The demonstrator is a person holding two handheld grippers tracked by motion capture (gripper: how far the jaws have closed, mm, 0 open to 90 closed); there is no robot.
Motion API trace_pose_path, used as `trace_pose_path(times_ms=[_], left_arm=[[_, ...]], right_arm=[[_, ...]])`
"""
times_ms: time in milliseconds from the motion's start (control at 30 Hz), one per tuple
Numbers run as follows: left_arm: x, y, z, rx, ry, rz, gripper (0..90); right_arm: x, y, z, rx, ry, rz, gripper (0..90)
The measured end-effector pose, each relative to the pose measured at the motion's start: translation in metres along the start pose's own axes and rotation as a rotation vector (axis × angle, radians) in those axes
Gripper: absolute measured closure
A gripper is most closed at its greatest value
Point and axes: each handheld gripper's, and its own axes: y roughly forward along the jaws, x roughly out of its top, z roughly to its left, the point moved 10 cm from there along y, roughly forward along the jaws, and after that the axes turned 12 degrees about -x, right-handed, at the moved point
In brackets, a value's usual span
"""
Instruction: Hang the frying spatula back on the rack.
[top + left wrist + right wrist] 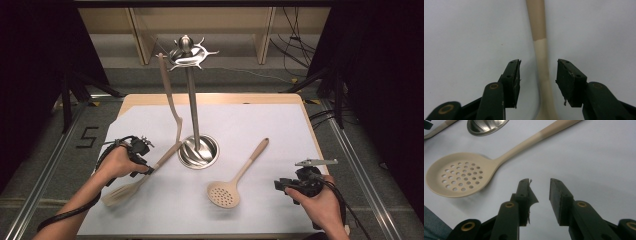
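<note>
1. My left hand (116,162) comes in from the bottom left of the high view, forearm angled up and to the right; it holds the left gripper (537,82) low over the white sheet (150,210) on the desk (210,98).
2. The left gripper is spread; its jaws stand on either side of the spatula (543,75) without pressing on it; a gap shows on each side of the handle in the left gripper view.
3. The spatula lies flat on the sheet at the left; its long axis runs diagonally in the high view, with the broad blade (118,194) towards the near left edge and the handle end towards the round base of the steel utensil stand (198,150); in the left gripper view the handle runs straight away between the jaws.
4. My right hand (322,202) rests at the near right corner of the desk; the right gripper (540,202) is held low, pointing leftward; its jaws are apart with nothing between them.
5. The skimmer (235,177) lies just ahead of the right gripper, perforated head near, handle pointing away and to the right.
6. A long utensil (170,100) hangs from the head of the stand.
</note>
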Motion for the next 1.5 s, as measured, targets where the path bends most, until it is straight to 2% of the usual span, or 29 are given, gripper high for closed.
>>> trace_pose_path(times_ms=[33, 67, 133, 233, 267, 300, 333, 367, 400, 433, 467, 500, 533, 567, 600, 667, 700, 733, 833, 967, 1133, 1167, 1200, 1233, 1300, 1400, 1433, 1467, 1500], left_arm=[[0.001, 0.002, 0.001, -0.004, -0.003, -0.001, 53.1], [0.001, 0.003, 0.001, -0.008, -0.014, 0.000, 53.1], [0.000, 0.006, 0.001, -0.016, -0.023, 0.009, 53.4], [-0.007, 0.007, 0.002, 0.005, -0.025, 0.070, 55.0], [-0.009, 0.008, 0.002, 0.002, -0.029, 0.073, 55.4], [-0.010, 0.008, 0.001, -0.006, -0.031, 0.078, 55.6], [-0.011, 0.010, -0.003, -0.021, -0.073, 0.070, 56.1], [-0.012, 0.010, 0.000, -0.021, -0.042, 0.082, 56.5], [-0.014, 0.011, -0.003, -0.024, -0.069, 0.089, 56.9], [-0.015, 0.012, -0.001, -0.017, -0.055, 0.096, 57.5], [-0.015, 0.013, -0.001, -0.020, -0.060, 0.097, 58.3], [-0.016, 0.015, -0.002, -0.023, -0.071, 0.094, 58.9], [-0.016, 0.015, 0.001, -0.019, -0.030, 0.105, 59.5], [-0.016, 0.017, -0.003, -0.027, -0.074, 0.096, 60.6], [-0.016, 0.016, 0.001, -0.013, -0.026, 0.107, 60.7], [-0.015, 0.016, 0.000, -0.009, -0.028, 0.104, 62.3], [-0.016, 0.017, -0.003, -0.011, -0.050, 0.104, 63.2], [-0.017, 0.016, -0.003, -0.010, -0.020, 0.128, 65.3], [-0.016, 0.017, -0.007, 0.006, -0.027, 0.118, 73.7], [-0.015, 0.018, -0.008, 0.043, -0.075, 0.108, 76.5], [-0.016, 0.017, -0.009, 0.054, -0.090, 0.094, 78.4], [-0.017, 0.018, -0.011, 0.049, -0.123, 0.080, 78.5], [-0.017, 0.016, -0.009, 0.046, -0.111, 0.078, 78.6], [-0.017, 0.017, -0.011, 0.030, -0.149, 0.051, 78.6], [-0.018, 0.015, -0.008, 0.027, -0.121, 0.035, 78.6], [-0.016, 0.012, -0.009, 0.019, -0.136, -0.041, 78.7], [-0.015, 0.009, -0.008, 0.013, -0.129, -0.060, 78.7], [-0.015, 0.006, -0.008, 0.011, -0.131, -0.075, 78.7], [-0.016, 0.003, -0.007, 0.013, -0.121, -0.088, 78.7]], right_arm=[[0.000, 0.000, 0.000, -0.004, 0.003, 0.001, 69.9], [-0.002, -0.001, 0.003, -0.003, 0.030, 0.026, 69.9], [-0.002, -0.001, 0.003, 0.005, 0.027, 0.024, 69.9], [-0.002, -0.001, 0.004, 0.007, 0.029, 0.023, 70.0], [-0.002, -0.001, 0.003, 0.004, 0.027, 0.021, 69.9], [0.000, 0.001, 0.001, 0.000, 0.000, -0.008, 69.9], [0.000, 0.001, 0.001, -0.005, 0.009, -0.003, 69.9], [0.000, 0.001, 0.000, -0.004, 0.009, -0.002, 69.9], [0.000, 0.001, 0.001, 0.005, 0.009, -0.001, 69.9], [0.000, 0.001, 0.002, 0.008, 0.005, -0.002, 69.9], [-0.002, -0.001, 0.003, 0.007, 0.029, 0.023, 70.0], [-0.002, -0.001, 0.003, 0.001, 0.031, 0.023, 69.9], [-0.002, -0.001, 0.004, 0.004, 0.031, 0.022, 69.9], [-0.002, -0.001, 0.004, 0.007, 0.030, 0.022, 70.0], [-0.002, -0.001, 0.004, 0.007, 0.030, 0.021, 69.9], [-0.002, -0.001, 0.004, 0.007, 0.030, 0.022, 69.9], [-0.002, -0.001, 0.004, 0.007, 0.031, 0.022, 69.9], [-0.002, -0.001, 0.004, 0.008, 0.030, 0.022, 69.9], [-0.002, -0.001, 0.004, 0.005, 0.033, 0.022, 70.0], [-0.002, 0.000, 0.003, 0.005, 0.022, 0.013, 70.0], [-0.003, -0.001, 0.002, 0.004, 0.035, 0.026, 70.0], [-0.003, -0.001, 0.002, 0.003, 0.034, 0.023, 70.0], [-0.003, -0.001, 0.001, -0.006, 0.039, 0.023, 70.1], [-0.003, -0.001, 0.001, -0.010, 0.036, 0.021, 70.1], [-0.002, -0.002, 0.002, 0.007, 0.035, 0.016, 70.1], [-0.002, -0.001, 0.002, 0.004, 0.036, 0.011, 70.2], [-0.001, -0.001, 0.001, -0.005, 0.031, 0.001, 70.2], [0.000, 0.000, 0.001, -0.017, 0.044, 0.000, 70.2], [0.002, 0.001, 0.000, -0.012, 0.017, -0.026, 70.2]])
